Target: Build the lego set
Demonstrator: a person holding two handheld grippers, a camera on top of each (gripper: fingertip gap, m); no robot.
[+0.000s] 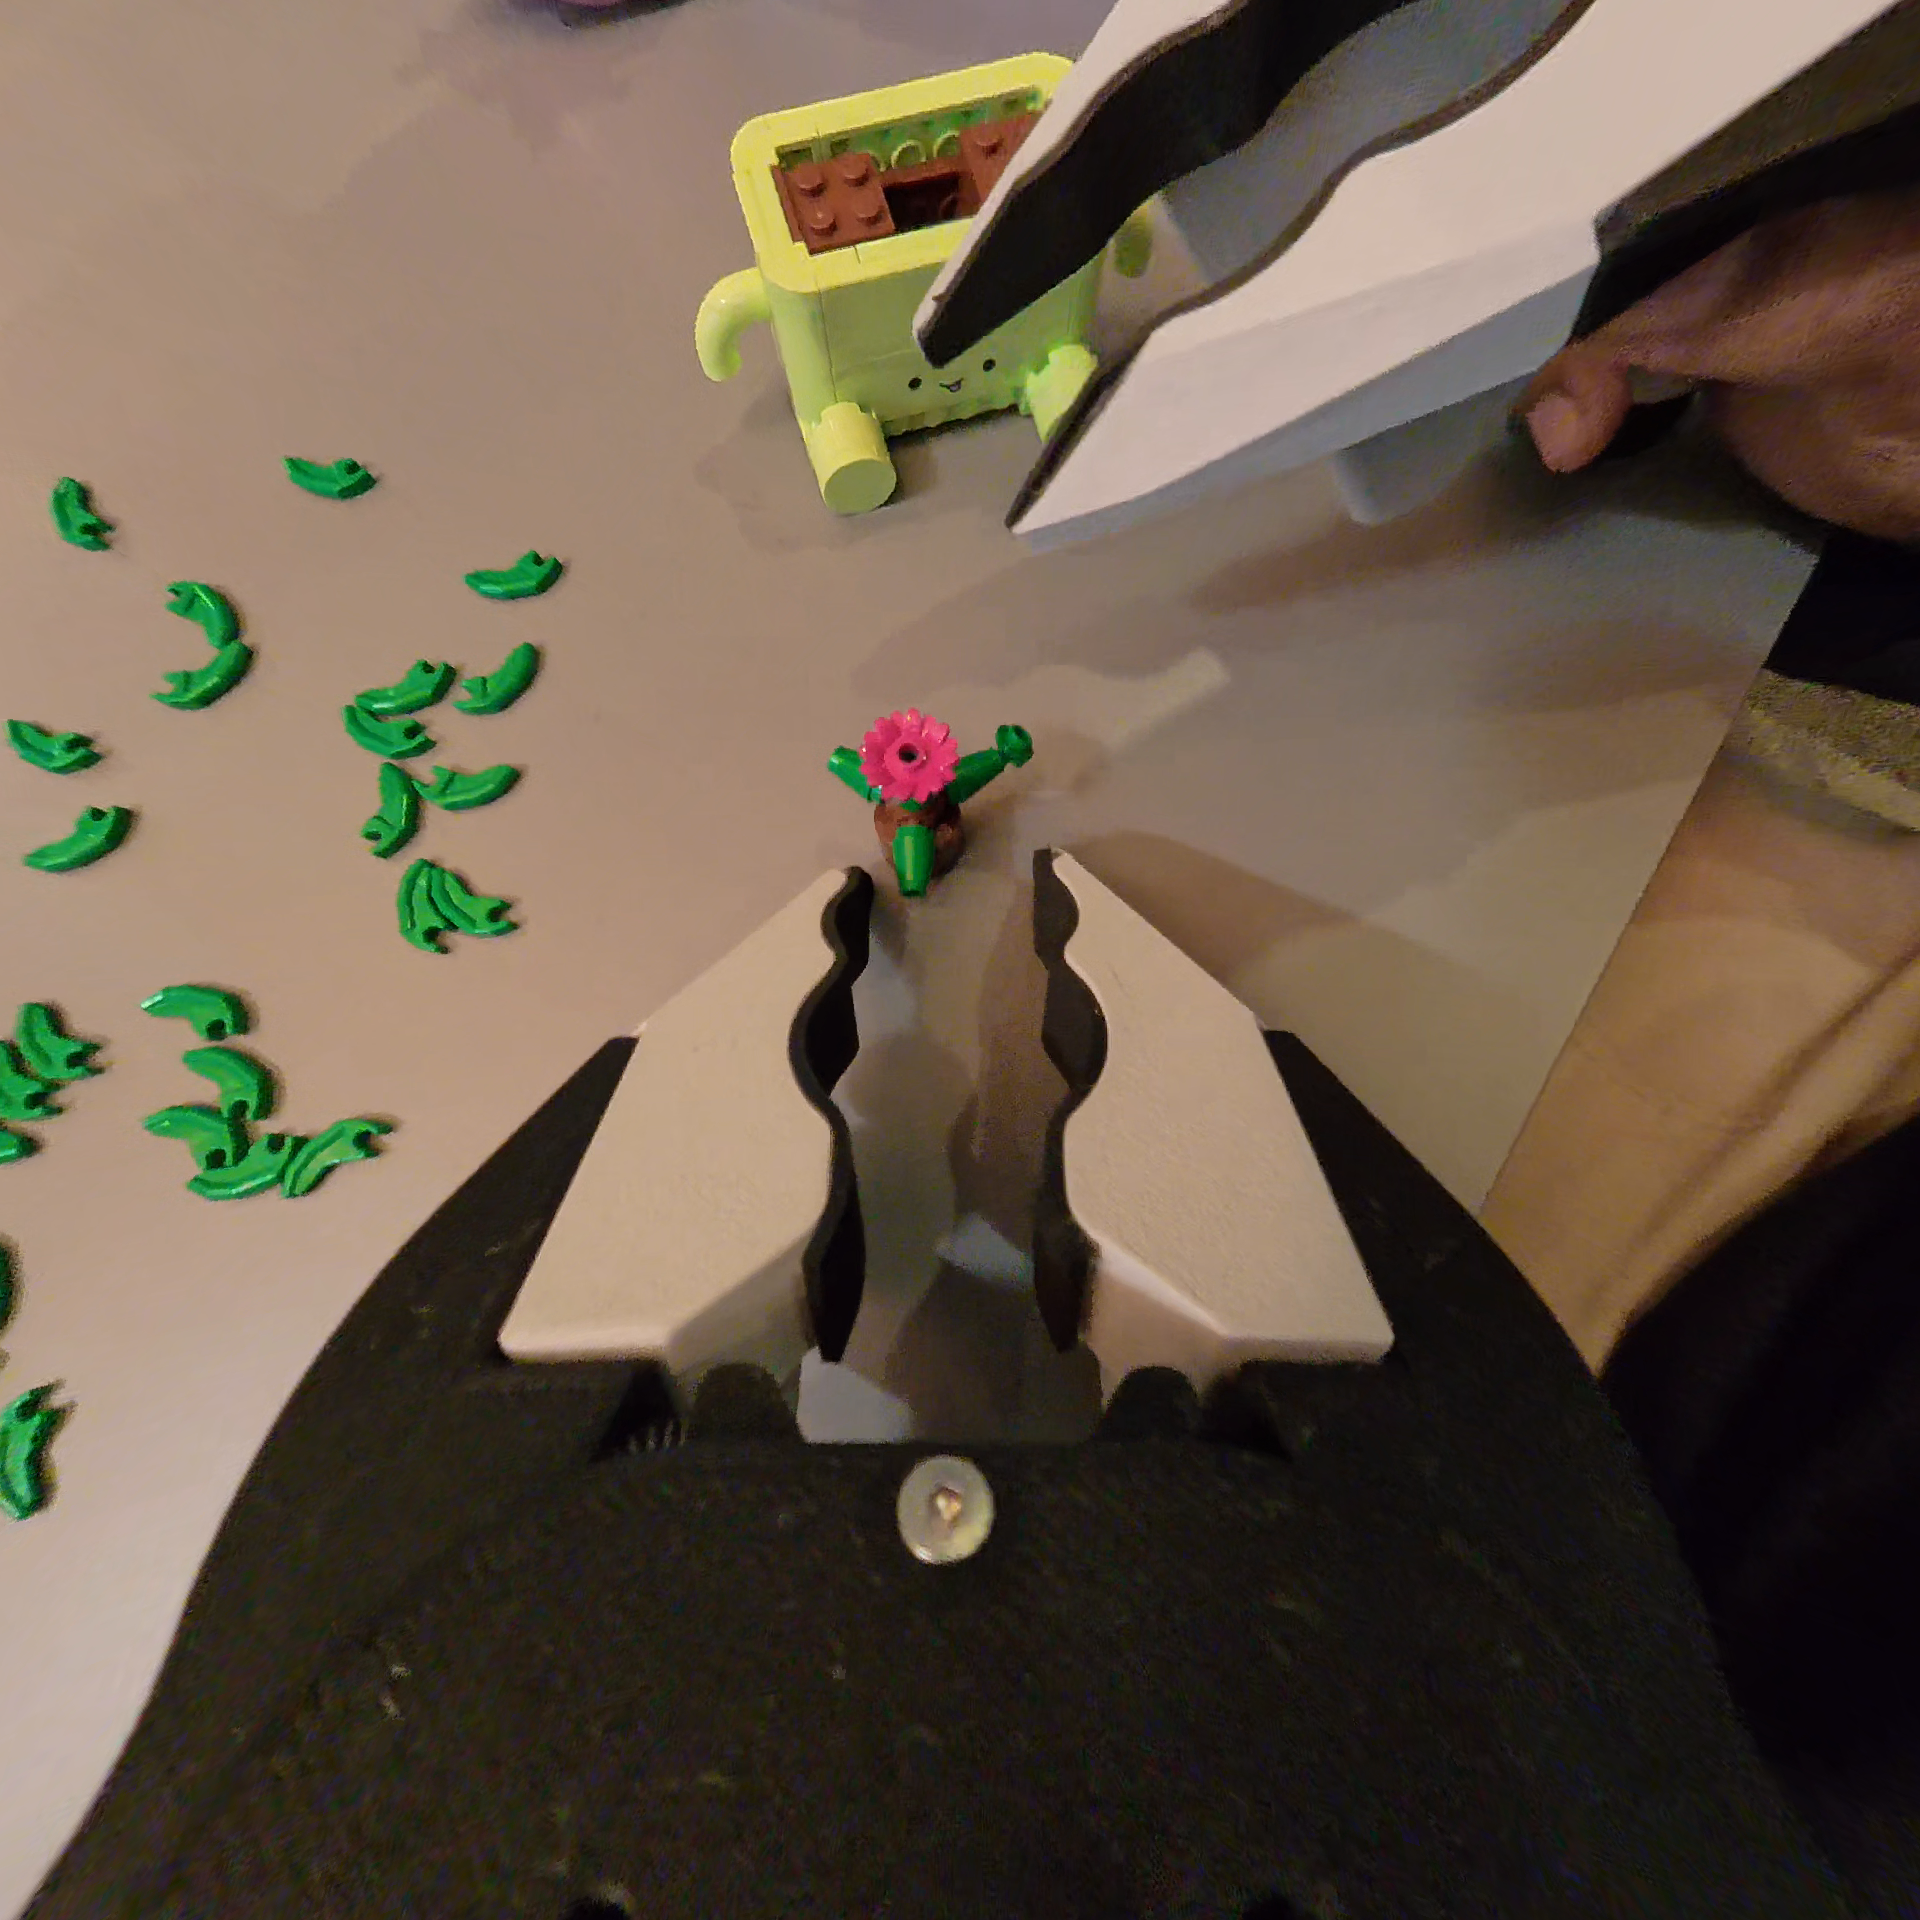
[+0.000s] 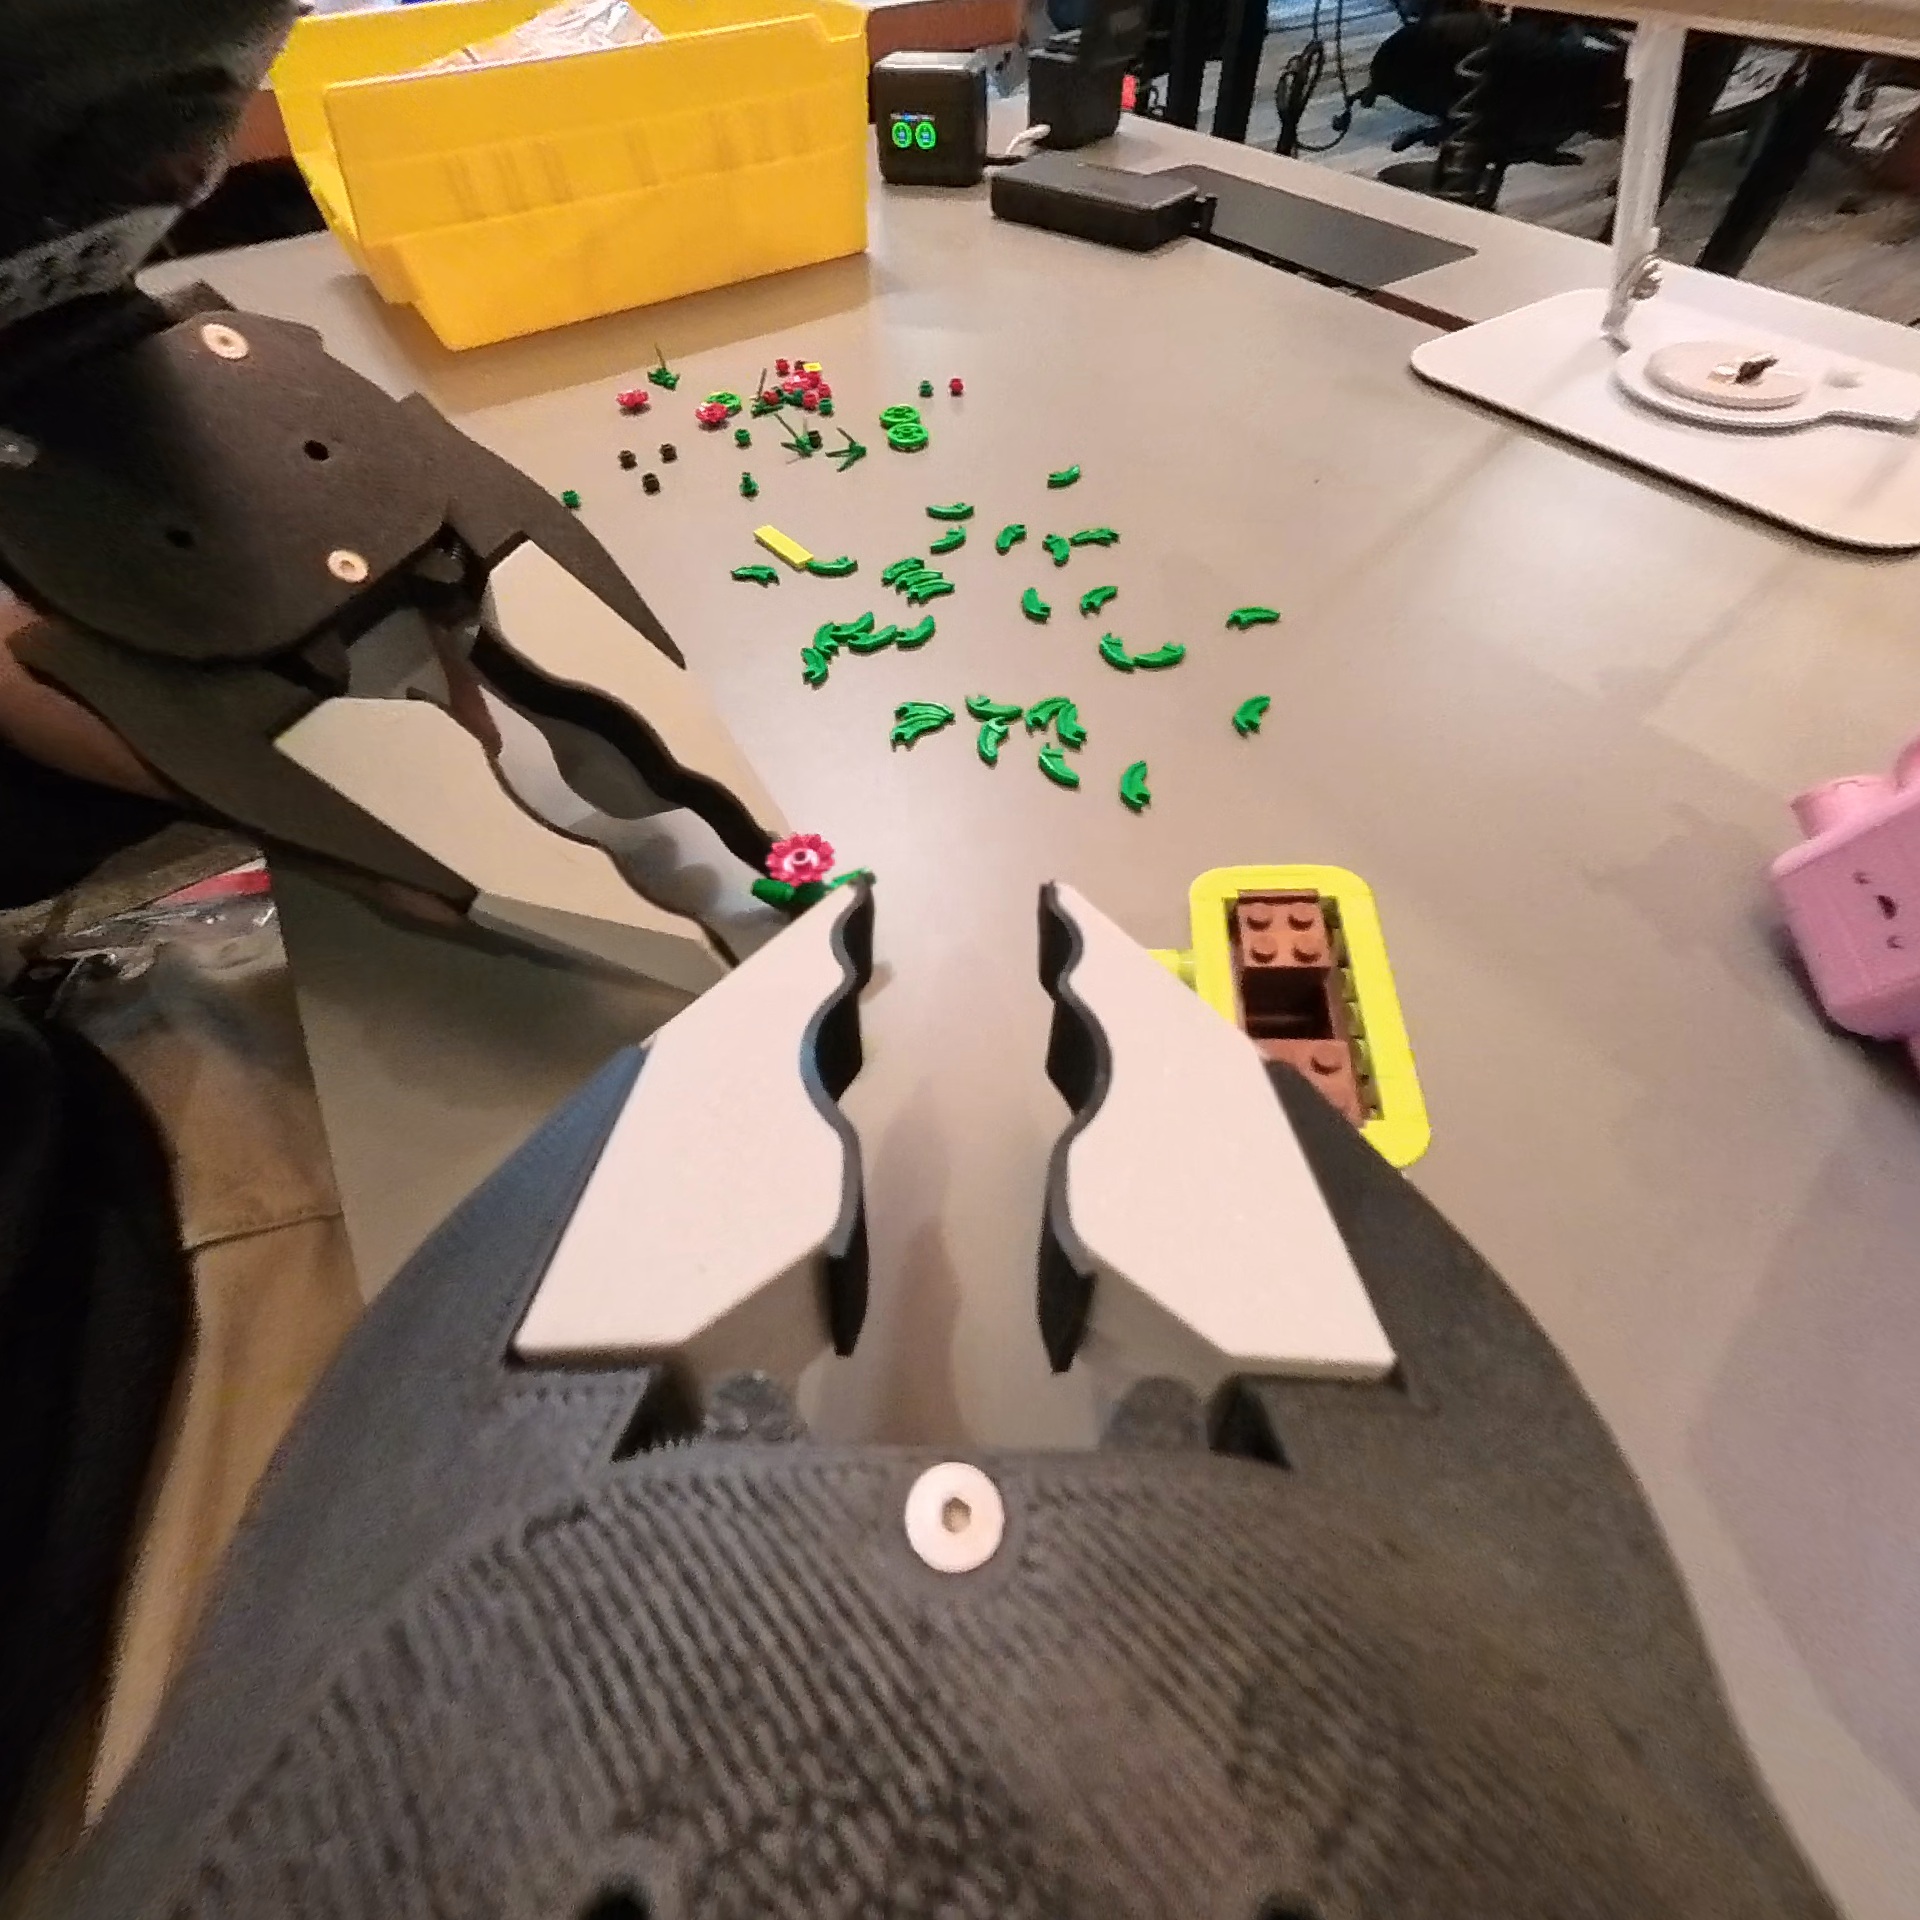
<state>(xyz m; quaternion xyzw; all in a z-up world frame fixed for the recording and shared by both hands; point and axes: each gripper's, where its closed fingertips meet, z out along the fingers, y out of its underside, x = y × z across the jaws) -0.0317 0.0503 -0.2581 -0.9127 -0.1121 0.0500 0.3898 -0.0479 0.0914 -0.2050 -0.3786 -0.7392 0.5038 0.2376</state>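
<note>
Loose leaves [image 1: 436, 727] scattered at left, untouched. Left gripper [image 1: 951, 873] empty, fingers apart, tips just short of flower stem [image 1: 914, 784]; stem dead ahead, slightly left of centre, upright on table [image 1: 1351, 675]. Pot [image 1: 914, 260] beyond, cavity up. Right gripper [image 2: 956, 904] empty, fingers apart, farther off. Likely left's grab.
</note>
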